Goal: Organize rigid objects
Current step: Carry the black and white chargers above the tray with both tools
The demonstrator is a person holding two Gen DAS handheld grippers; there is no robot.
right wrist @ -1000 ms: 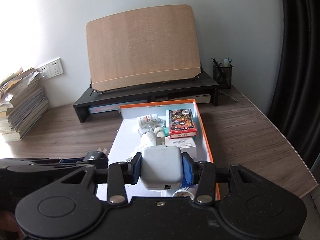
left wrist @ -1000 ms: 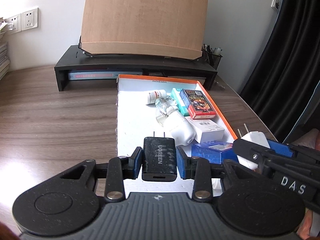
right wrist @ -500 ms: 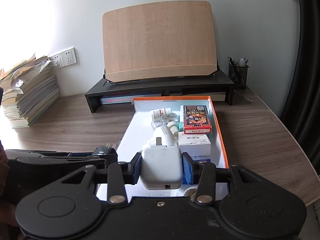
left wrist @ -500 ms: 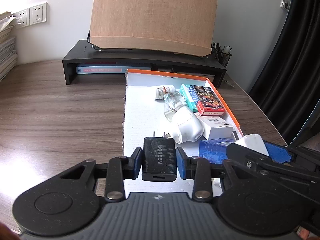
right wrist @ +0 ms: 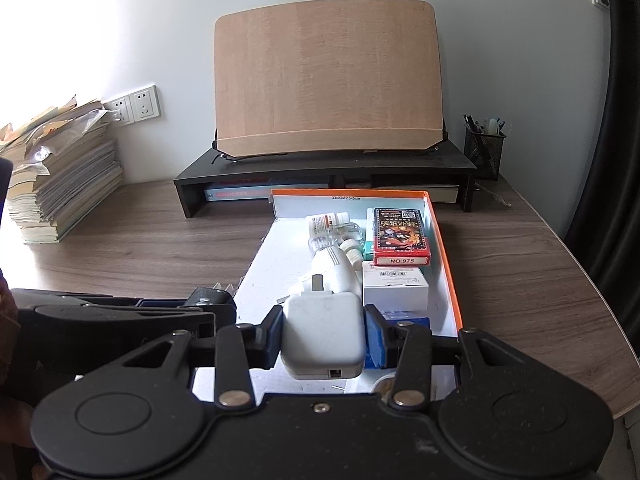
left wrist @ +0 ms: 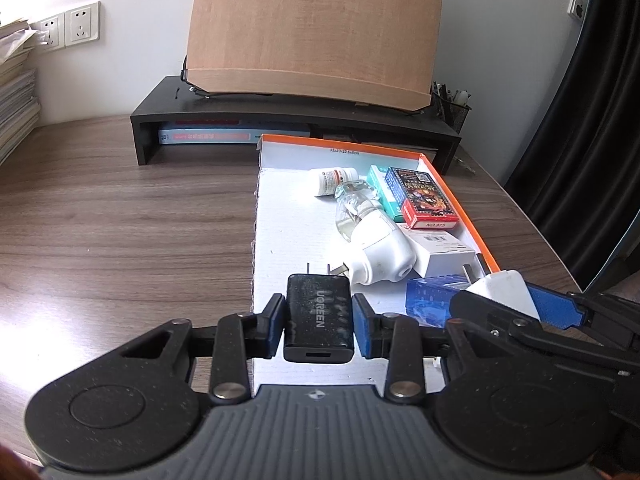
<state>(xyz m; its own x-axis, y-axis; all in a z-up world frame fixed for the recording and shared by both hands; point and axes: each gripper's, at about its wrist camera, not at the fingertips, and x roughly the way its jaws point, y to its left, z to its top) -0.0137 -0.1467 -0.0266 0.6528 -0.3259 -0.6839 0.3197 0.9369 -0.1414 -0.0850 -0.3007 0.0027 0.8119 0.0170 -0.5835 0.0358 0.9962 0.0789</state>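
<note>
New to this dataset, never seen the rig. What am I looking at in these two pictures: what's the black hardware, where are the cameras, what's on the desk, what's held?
No robot arm here: a person holds a two-finger gripper in each hand, and each carries a fisheye camera looking forward along its fingers.

The left wrist view shows the left gripper shut on a black charger. The right wrist view shows the right gripper shut on a white charger.

Both are over the near end of an orange-rimmed box on a wooden desk. Inside it lie a card pack, a white carton, a small pill bottle and a white plug-in device. Behind stands a black shelf bearing a wooden board.
</note>
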